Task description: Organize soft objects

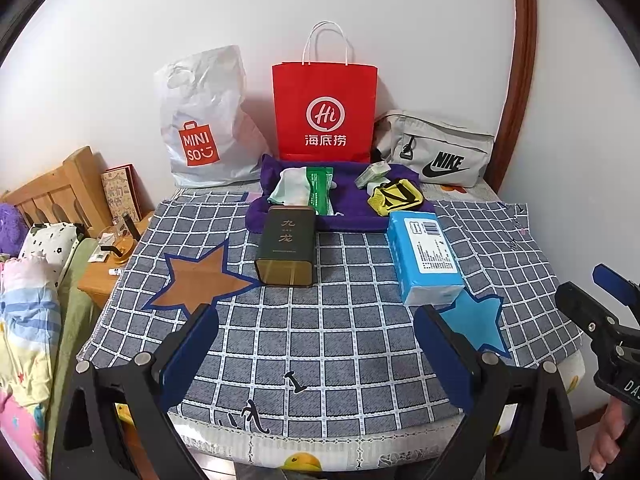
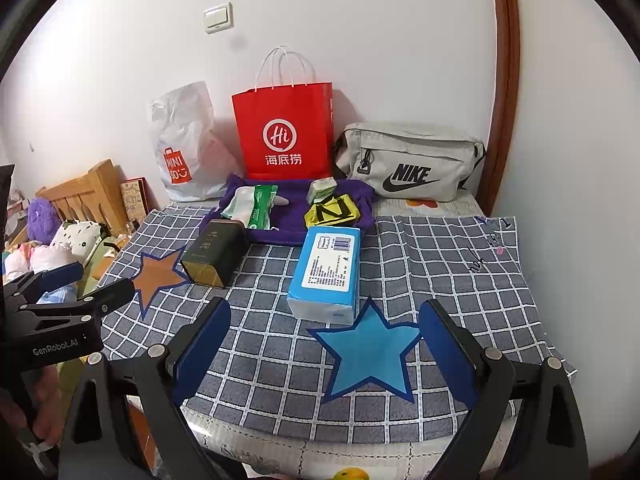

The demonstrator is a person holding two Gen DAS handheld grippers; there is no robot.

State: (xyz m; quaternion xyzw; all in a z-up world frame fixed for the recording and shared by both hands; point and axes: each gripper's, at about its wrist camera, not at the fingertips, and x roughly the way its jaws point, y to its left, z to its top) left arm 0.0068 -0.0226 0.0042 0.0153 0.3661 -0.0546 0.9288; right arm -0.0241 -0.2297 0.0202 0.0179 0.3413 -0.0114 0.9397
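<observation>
A blue tissue pack (image 1: 424, 258) (image 2: 326, 274) lies on the checked cloth (image 1: 320, 340) (image 2: 440, 264). A dark tin box (image 1: 286, 246) (image 2: 214, 252) lies to its left. Behind them a purple cloth (image 1: 352, 216) (image 2: 296, 220) carries a green wipes pack (image 1: 318, 190) (image 2: 260, 206), a yellow mesh item (image 1: 394, 196) (image 2: 332, 210) and a small packet (image 1: 372, 172) (image 2: 322, 188). My left gripper (image 1: 316, 356) is open and empty, near the table's front edge. My right gripper (image 2: 324, 356) is open and empty above a blue star (image 2: 370, 352).
A white Miniso bag (image 1: 200, 120) (image 2: 184, 148), a red paper bag (image 1: 325, 110) (image 2: 284, 132) and a grey Nike bag (image 1: 438, 152) (image 2: 412, 162) stand against the back wall. A bed and wooden nightstand (image 1: 104, 276) are on the left.
</observation>
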